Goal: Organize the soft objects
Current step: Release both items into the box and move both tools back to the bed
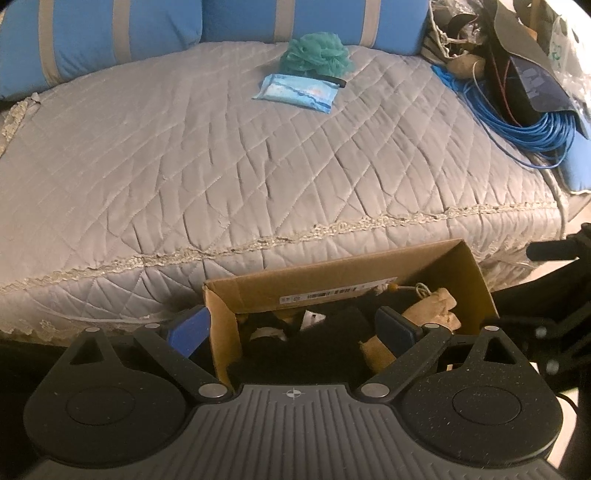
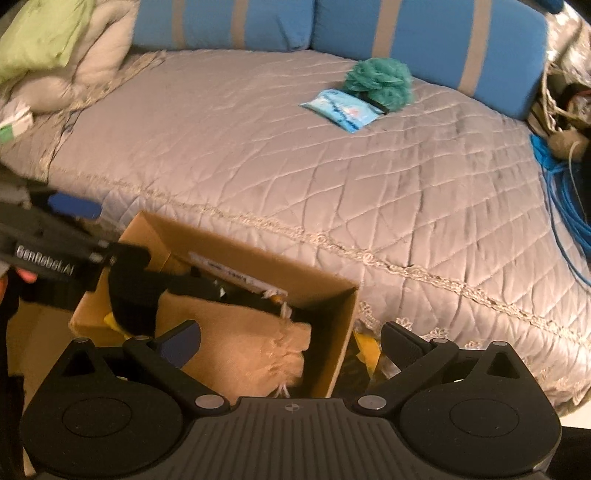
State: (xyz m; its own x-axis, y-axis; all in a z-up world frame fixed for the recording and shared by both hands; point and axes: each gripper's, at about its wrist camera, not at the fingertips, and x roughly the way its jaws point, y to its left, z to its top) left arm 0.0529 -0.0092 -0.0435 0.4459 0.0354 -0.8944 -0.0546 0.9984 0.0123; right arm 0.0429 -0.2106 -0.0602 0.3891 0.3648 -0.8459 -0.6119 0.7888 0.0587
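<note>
The left gripper (image 1: 293, 328) is released, its 2 blue-padded fingers (image 1: 188, 326) spread wide and holding nothing, positioned over the near left corner of an open cardboard box (image 1: 476, 273). In the left wrist view, the box stands against the front edge of a grey quilted sofa cover (image 1: 221, 147) and contains dark fabric (image 1: 332, 332) and a tan drawstring pouch (image 1: 436, 306). Farther back on the cover, a green mesh bath sponge (image 1: 316, 51) lies touching a light blue soft packet (image 1: 297, 92), both just in front of the blue striped cushions (image 1: 110, 33). A coil of blue cable (image 1: 517, 122) lies at the right end of the seat. In the right wrist view, the right gripper (image 2: 291, 341) is likewise released and empty, its jaws spread across the right wall of the cardboard box (image 2: 340, 332). Inside the box lie a tan fuzzy item (image 2: 236, 343) and black fabric (image 2: 129, 295). The left gripper (image 2: 70, 208) enters from the left edge above the box. The green mesh bath sponge (image 2: 380, 79) and light blue soft packet (image 2: 340, 109) remain on the quilted cover (image 2: 258, 147), touching each other and well apart from the box.
</note>
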